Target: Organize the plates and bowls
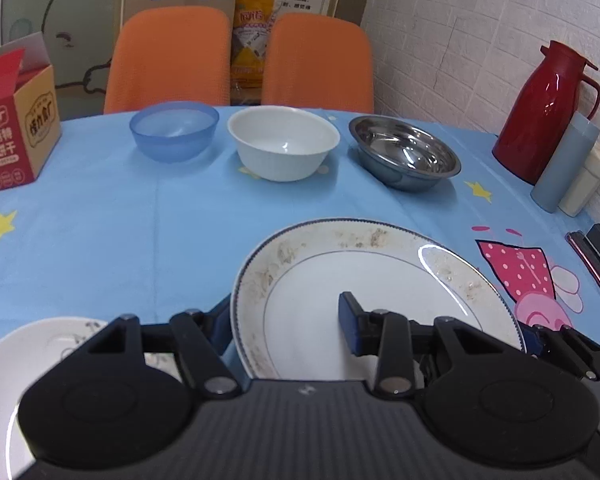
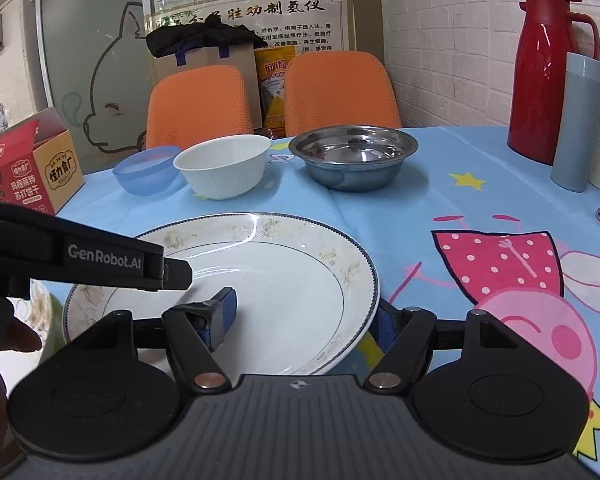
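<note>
Two hand-held tools share one large white plate [image 1: 380, 280] with a dark-trimmed, stained rim, just above a table [image 1: 100, 240] covered in a blue cartoon cloth. The left tool [image 1: 288, 324] pinches the plate's left rim: one blue pad lies on the inner face, the other sits behind the edge. The right tool [image 2: 300, 312] grips the opposite rim the same way — one pad inside the dish, one outside. Both are narrowed onto the rim, neither spread wide.

To carry the plate well, I would keep both tools level and moving together, since uneven lift could twist the rim out of a pad.

A smaller patterned plate [image 1: 16, 360] lies on the table just left of it. Further off, three bowls stand in a row — blue plastic bowl [image 1: 174, 132], white bowl [image 1: 284, 142], steel bowl [image 1: 406, 152].
</note>
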Available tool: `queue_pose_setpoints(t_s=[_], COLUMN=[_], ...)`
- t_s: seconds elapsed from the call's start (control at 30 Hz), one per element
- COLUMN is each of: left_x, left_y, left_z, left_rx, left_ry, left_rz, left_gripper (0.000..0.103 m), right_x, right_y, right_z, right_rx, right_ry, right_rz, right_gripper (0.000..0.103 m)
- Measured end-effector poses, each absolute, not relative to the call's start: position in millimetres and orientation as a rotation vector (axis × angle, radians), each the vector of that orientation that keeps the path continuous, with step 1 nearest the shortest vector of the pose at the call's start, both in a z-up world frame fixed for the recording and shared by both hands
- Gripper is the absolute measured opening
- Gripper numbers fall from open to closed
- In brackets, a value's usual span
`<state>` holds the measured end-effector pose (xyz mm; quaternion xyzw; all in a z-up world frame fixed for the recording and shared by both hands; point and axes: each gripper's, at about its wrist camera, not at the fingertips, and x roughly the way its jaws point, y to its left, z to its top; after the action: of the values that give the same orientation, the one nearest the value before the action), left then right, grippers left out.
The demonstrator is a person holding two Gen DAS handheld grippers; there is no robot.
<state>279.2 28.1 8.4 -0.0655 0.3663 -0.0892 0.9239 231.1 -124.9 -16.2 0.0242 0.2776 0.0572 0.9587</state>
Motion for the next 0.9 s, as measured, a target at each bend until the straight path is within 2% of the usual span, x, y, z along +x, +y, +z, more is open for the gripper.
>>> queue_pose_setpoints(t_s=[0.33,0.77,0.8,0.9], left_x=[198,146,146,146], left_y=[104,173,172,173], left_z=[38,8,7,3], left_rx=[-0.188,-0.274,-0.277,-0.305], left_ry=[0.641,0.648,0.650,0.649], left_rz=[-0.052,0.050,0.046,0.020], left_gripper=[0.039,0.039,0.041,0.054], right_x=[190,162,160,161], right_y=[-68,12,12,12], right_z=[14,-4,-5,-6], right_rx=[-0.007,-0.096,-0.098,-0.116], right_ry=[0.478,0.518,0.515,0.512], right_rz=[0.267,0.434,0.426,0.424], right_gripper=[0.103,0.103,0.103,0.103])
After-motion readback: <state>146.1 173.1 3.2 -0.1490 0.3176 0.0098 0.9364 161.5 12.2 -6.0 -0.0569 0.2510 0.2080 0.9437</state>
